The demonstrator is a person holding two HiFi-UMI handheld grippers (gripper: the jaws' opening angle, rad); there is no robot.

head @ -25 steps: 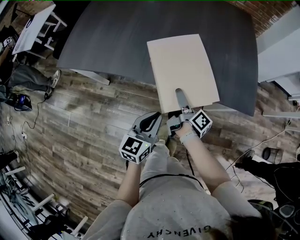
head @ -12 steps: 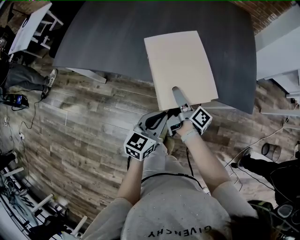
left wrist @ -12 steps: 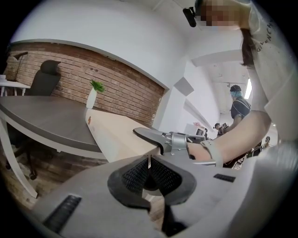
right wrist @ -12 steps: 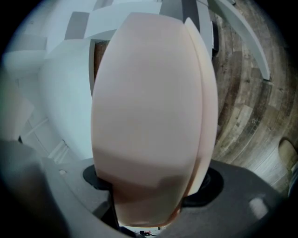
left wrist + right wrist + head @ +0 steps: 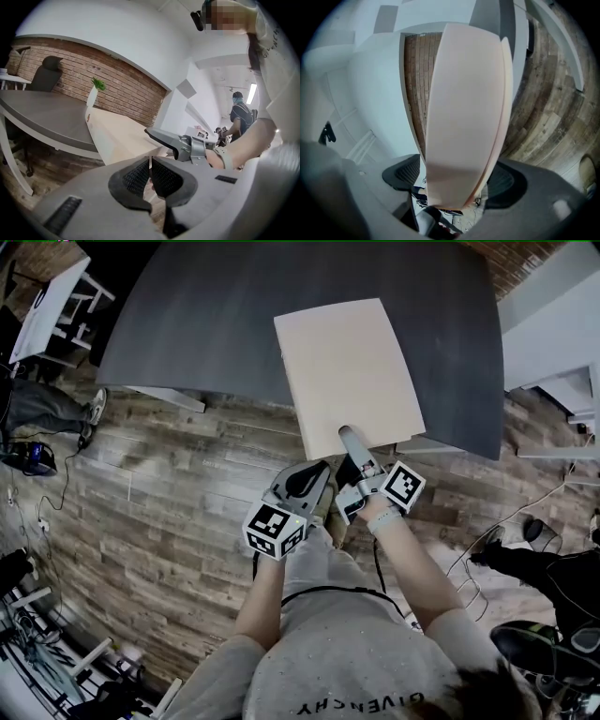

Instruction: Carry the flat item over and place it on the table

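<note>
A flat beige board [image 5: 347, 371] lies on the dark grey table [image 5: 206, 324], with its near end hanging over the table's front edge. My right gripper [image 5: 345, 439] is at that near edge, one finger above the board and the other hidden beneath it. Its jaws have just been opening and stand open; in the right gripper view the board [image 5: 464, 108] runs between the pads of the right gripper [image 5: 454, 179] with gaps on both sides. My left gripper [image 5: 319, 486] hangs below the table edge, left of the right one. It [image 5: 150, 161] is shut and holds nothing.
A white desk [image 5: 56, 296] and a seated person's legs [image 5: 47, 404] are at the far left. White furniture [image 5: 553, 334] stands at the right, and cables lie on the wooden floor. A plant in a vase [image 5: 93, 93] stands on the table, with a black chair [image 5: 47, 75] behind it.
The right gripper's jaws have spread apart around the board's near edge, and its upper finger has lifted off the board. The left gripper has edged closer to the right one.
</note>
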